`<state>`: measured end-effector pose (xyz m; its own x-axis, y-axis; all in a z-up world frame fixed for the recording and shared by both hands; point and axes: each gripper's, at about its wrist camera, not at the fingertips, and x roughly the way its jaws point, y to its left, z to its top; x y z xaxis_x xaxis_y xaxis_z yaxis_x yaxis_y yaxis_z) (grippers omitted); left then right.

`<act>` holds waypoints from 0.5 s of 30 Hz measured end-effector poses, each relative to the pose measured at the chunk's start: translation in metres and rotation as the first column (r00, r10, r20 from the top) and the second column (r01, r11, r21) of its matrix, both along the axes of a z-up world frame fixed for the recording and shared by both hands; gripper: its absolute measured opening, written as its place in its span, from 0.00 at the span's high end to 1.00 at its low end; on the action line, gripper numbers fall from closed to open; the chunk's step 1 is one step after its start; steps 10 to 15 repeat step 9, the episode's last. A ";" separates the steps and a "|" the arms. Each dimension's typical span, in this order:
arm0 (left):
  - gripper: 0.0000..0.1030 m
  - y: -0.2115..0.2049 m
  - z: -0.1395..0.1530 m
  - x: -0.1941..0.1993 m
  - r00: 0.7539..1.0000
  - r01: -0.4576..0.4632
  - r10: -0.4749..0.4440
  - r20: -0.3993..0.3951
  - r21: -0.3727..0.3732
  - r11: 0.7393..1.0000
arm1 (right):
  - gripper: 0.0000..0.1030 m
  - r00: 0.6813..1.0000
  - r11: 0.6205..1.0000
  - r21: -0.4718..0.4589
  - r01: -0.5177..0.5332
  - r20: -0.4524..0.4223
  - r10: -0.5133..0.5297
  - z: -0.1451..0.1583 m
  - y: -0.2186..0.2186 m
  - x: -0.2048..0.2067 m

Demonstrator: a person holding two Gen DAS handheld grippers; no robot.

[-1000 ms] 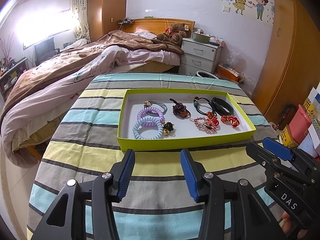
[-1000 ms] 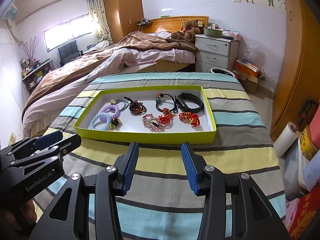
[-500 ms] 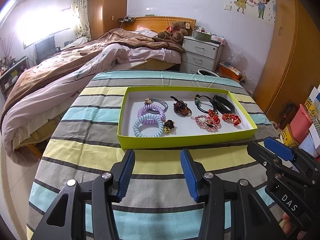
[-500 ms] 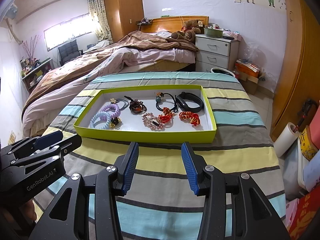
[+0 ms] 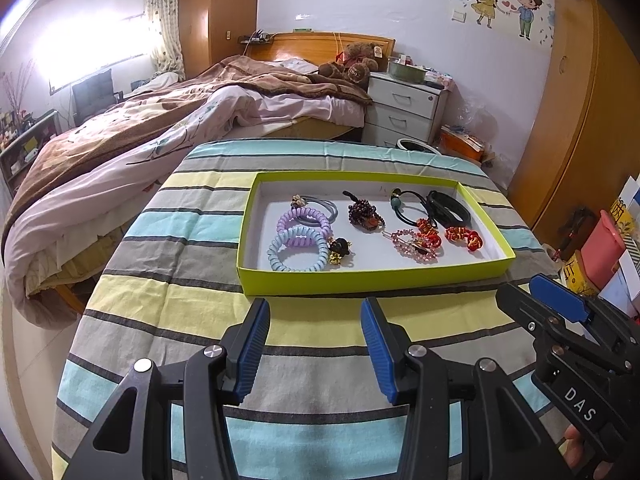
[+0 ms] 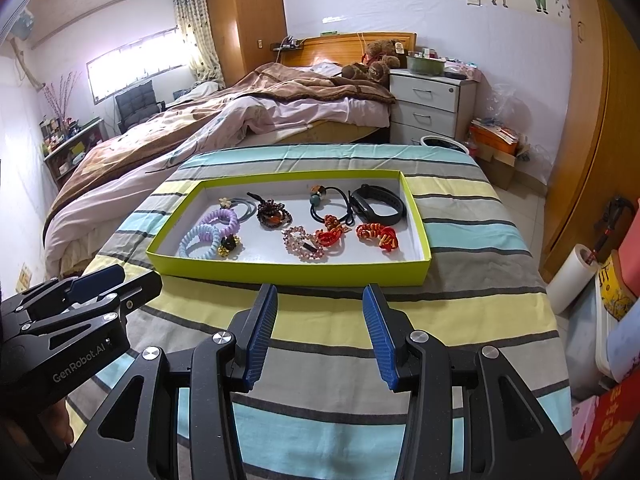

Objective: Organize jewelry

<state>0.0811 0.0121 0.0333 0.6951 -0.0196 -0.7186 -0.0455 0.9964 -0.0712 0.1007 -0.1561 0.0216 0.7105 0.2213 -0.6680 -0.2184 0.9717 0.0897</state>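
Both tongs hover side by side over the striped cloth-covered table (image 5: 192, 320), short of the tray. Left gripper (image 5: 315, 338): jaws wide, nothing between. Right gripper (image 6: 319, 334): jaws wide, empty.

Straight ahead, just past the fingertips, lies the shallow lime-green cardboard tray (image 5: 372, 280), long axis running left-right across both views.

Jewelry sits inside: pale-blue coil bracelet (image 5: 298, 250) at near-left, closer to the left gripper; red knotted cord bracelet (image 6: 378, 235) at right, nearer the right gripper; black band (image 6: 378, 204) at far right.
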 end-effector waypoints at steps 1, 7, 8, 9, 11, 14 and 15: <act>0.54 -0.001 0.000 0.000 1.000 0.002 -0.002 -0.001 0.000 1.000 | 0.56 1.000 1.000 0.000 0.000 0.000 0.000 0.000 0.000 0.000; 0.54 0.000 -0.001 0.001 1.000 -0.001 0.001 -0.007 0.000 1.000 | 0.56 1.000 1.000 0.000 0.000 0.001 0.000 0.000 0.000 0.000; 0.54 0.000 -0.001 0.001 1.000 -0.002 0.002 -0.005 0.000 1.000 | 0.56 1.000 1.000 0.000 0.000 0.001 0.000 0.000 0.000 0.000; 0.54 0.000 -0.001 0.002 1.000 -0.003 0.003 -0.006 0.000 1.000 | 0.56 1.000 1.000 0.000 0.000 0.001 0.000 0.001 0.000 0.001; 0.54 0.000 -0.001 0.002 1.000 -0.003 0.003 -0.006 0.000 1.000 | 0.56 1.000 1.000 0.000 0.000 0.001 0.000 0.001 0.000 0.001; 0.54 0.000 -0.001 0.002 1.000 -0.003 0.003 -0.006 0.000 1.000 | 0.56 1.000 1.000 0.000 0.000 0.001 0.000 0.001 0.000 0.001; 0.54 0.000 -0.001 0.002 1.000 -0.003 0.003 -0.006 0.000 1.000 | 0.56 1.000 1.000 0.000 0.000 0.001 0.000 0.001 0.000 0.001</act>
